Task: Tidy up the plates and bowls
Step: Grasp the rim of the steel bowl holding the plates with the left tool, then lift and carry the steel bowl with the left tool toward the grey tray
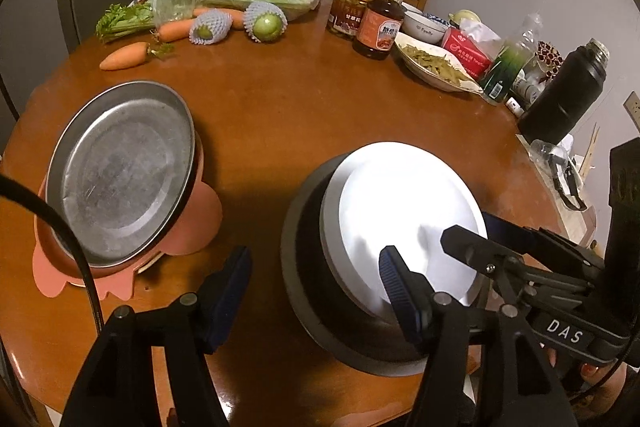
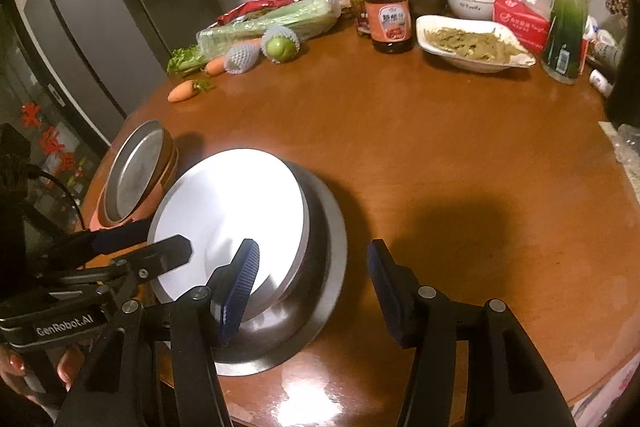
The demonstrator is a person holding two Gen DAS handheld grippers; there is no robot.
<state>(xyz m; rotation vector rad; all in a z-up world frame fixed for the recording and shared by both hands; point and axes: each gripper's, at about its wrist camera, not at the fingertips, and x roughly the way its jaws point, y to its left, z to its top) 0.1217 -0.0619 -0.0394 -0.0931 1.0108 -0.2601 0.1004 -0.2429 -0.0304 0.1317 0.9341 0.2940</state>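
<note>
With both the left gripper (image 1: pixel 316 291) and right gripper (image 2: pixel 316 283) spread open and holding nothing over the white plate (image 1: pixel 404 219) on the upturned steel bowl (image 2: pixel 316 251), it seems best to grip opposite rim edges and lift level.

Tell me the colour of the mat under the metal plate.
Salmon pink mat, clearest in the left wrist view.

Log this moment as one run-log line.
left gripper: open, empty | right gripper: open, empty | white plate: on upturned steel bowl | metal plate: on pink bowl, tilted
</note>
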